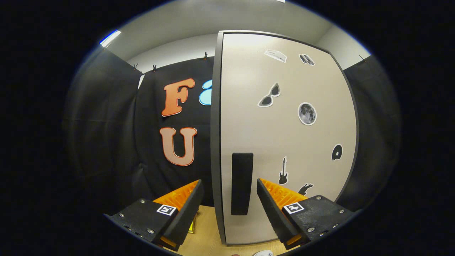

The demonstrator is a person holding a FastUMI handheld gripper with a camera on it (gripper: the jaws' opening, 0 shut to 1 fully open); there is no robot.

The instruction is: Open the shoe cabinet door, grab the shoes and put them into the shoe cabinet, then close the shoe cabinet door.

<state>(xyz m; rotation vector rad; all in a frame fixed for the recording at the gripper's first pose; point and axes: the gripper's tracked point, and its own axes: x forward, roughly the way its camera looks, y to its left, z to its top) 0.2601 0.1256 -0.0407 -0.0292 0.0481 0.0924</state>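
Now, tool [229, 193]: fingers spread wide apart, clamped on nothing; left finger [185, 213] off the cabinet's dark left edge, right finger [273, 213] in front of the door face.
Shoe cabinet door [284, 142]: pale, flat, upright, shut against its dark frame; stands close ahead of the fingers.
Handle [241, 184]: dark upright bar near the door's left edge, low down; sits in the gap between the two fingers, just beyond their tips, not touched by either.
Door face: small stickers scattered over it, namely sunglasses [270, 96], a moon [307, 113], a guitar [283, 171], a disc shape [336, 152], and others too small to tell.
Cabinet edge [215, 142]: dark strip running top to bottom left of the door.
Floor [206, 238]: light wood tone, seen low between the fingers and under the cabinet.
Booth wall [113, 135]: black cloth hung behind and left of the cabinet, clipped along its top; more black cloth right of the cabinet.
Room: pale wall [177, 49] and ceiling above the cloth, a bright light strip [110, 37] up at the left.
Shoe [263, 253]: a pale scrap by the floor below the right finger, perhaps a shoe; too little seen to be sure.
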